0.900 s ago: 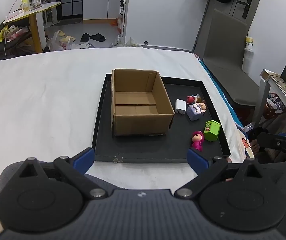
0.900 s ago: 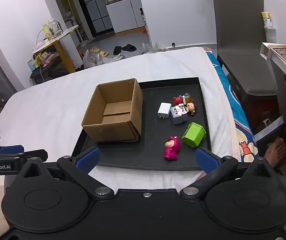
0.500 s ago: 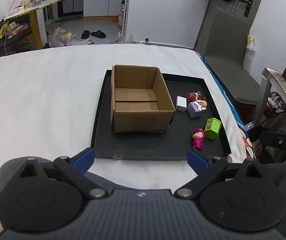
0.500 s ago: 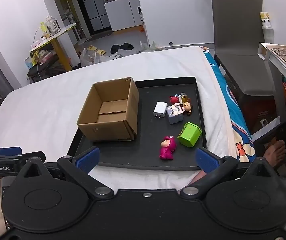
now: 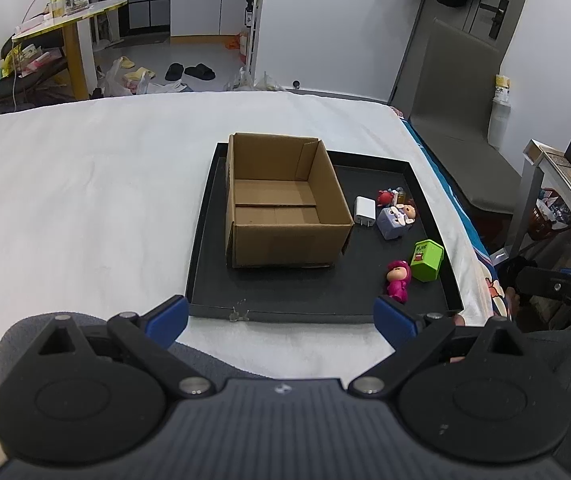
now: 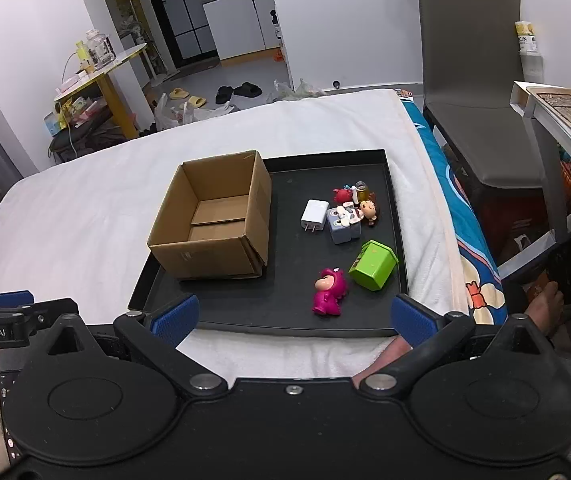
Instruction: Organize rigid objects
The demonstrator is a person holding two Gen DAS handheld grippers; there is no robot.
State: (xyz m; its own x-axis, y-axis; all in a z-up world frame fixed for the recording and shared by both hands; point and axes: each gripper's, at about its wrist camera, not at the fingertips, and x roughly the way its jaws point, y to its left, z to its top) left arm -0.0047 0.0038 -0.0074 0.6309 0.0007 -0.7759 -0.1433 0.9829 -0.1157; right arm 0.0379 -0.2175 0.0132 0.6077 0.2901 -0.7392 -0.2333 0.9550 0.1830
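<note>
Nothing has been picked up yet — the cardboard box [image 6: 215, 220] on the left part of the black tray [image 6: 285, 316] is empty, and all the little things lie on the tray to the right of it. The left gripper [image 5: 281, 316] and the right gripper [image 6: 291, 316] both hang over the near edge of the tray, tipped down, with their blue fingers spread wide and nothing between them. So this looks like the very start: getting ready to grab the first toy. Closest to the right gripper is the pink toy figure [image 6: 327, 292], lying on its side, with the green toy box [image 6: 373, 264] just beside it. Farther back sit a white charger plug [image 6: 314, 216], a grey-blue cube [image 6: 343, 224] with a small doll [image 6: 369, 210] leaning on it, and a little red toy [image 6: 341, 195] next to a tiny bottle [image 6: 361, 188]. The next move is probably to reach down to the pink figure, put a finger on each side of it, squeeze, then carry it over the box wall and let go inside. The figure is small and rounded, so it may slip if pinched near an end. As for writing — the side of the left gripper, seen from the right camera, reads "GenRobot.AI". The green box has a sticker with marks on it, too small to read.
</note>
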